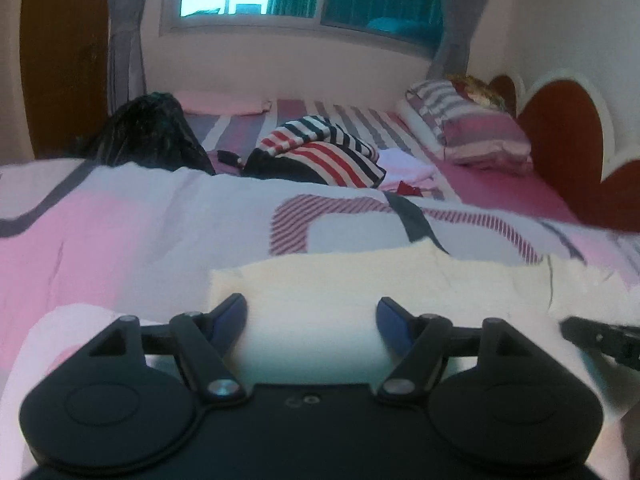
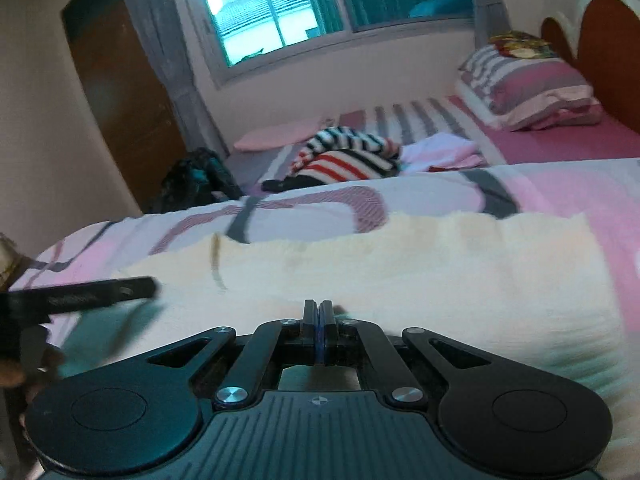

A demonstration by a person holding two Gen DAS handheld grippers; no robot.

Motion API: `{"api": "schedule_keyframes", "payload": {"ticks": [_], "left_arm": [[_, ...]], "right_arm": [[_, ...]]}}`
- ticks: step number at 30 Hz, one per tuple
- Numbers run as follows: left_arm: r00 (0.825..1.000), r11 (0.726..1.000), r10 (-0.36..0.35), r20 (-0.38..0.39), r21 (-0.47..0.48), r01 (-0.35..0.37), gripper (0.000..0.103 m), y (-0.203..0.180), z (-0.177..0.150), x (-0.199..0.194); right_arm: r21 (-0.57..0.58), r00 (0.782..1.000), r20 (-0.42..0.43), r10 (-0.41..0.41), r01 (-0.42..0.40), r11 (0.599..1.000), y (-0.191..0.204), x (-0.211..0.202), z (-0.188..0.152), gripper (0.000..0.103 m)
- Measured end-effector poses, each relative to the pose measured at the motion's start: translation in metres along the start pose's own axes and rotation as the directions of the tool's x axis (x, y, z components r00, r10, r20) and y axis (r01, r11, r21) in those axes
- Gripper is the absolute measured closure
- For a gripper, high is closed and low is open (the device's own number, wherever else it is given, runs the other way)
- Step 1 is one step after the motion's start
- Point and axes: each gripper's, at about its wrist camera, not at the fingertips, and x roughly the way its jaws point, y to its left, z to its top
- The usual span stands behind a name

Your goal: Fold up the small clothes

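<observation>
The right hand-held gripper (image 2: 318, 312) is pinched tight near the cream cloth (image 2: 400, 272) (left hand-held gripper (image 1: 312, 312) gapes wide), so the cloth could slip crooked.

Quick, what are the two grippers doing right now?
Left gripper: open, holding nothing, over the cream cloth.
Right gripper: closed; whether it pinches the cloth cannot be told.

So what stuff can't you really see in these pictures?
- Cream cloth: its near edge is hidden under the right hand-held gripper, so whether any fabric is pinched is unclear.
- Same cloth, left wrist view: its right end blurs out.
- Striped clothes: a quilt ridge hides their lower part.
- Black bag: too blurred to identify.
</observation>
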Motion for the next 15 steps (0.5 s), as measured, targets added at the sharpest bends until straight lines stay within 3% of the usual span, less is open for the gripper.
{"api": "schedule_keyframes", "payload": {"ticks": [3, 5, 6, 7, 9, 13, 15], "left_arm": [[1.000, 1.000, 0.000, 0.004, -0.008, 0.000, 0.032, 0.002, -0.001, -0.001], [0.999, 0.999, 0.046, -0.018, 0.021, -0.046, 0.033, -0.010, 0.002, -0.008], [0.999, 0.999, 0.036, 0.005, 0.018, -0.036, 0.032, -0.017, 0.002, -0.019], [0.999, 1.000, -0.006, 0.032, -0.001, 0.006, 0.024, -0.023, 0.000, -0.029], [0.995, 0.996, -0.093, 0.044, 0.017, 0.092, 0.019, -0.050, -0.008, -0.041], [0.994, 0.989, -0.107, -0.007, 0.105, 0.107, 0.025, -0.099, -0.024, -0.031], [0.998, 0.989, -0.063, -0.032, 0.132, 0.066, 0.026, -0.107, -0.030, -0.024]], "right_arm": [[0.053, 1.000, 0.009, -0.028, 0.028, 0.998, -0.017, -0.001, 0.001, 0.103], [0.051, 1.000, 0.000, -0.028, 0.028, 0.998, -0.017, -0.001, 0.004, 0.103], [0.039, 0.999, -0.002, -0.035, 0.035, 0.999, -0.013, -0.005, 0.007, 0.103], [0.026, 1.000, 0.012, -0.026, 0.025, 0.999, -0.008, -0.010, 0.009, 0.103], [0.013, 0.999, 0.032, 0.013, -0.014, 1.000, 0.002, -0.020, 0.008, 0.103], [-0.013, 0.999, -0.030, 0.034, -0.034, 0.999, 0.016, -0.008, -0.003, 0.103], [-0.008, 1.000, -0.027, 0.002, -0.003, 1.000, 0.007, -0.013, -0.005, 0.103]]}}
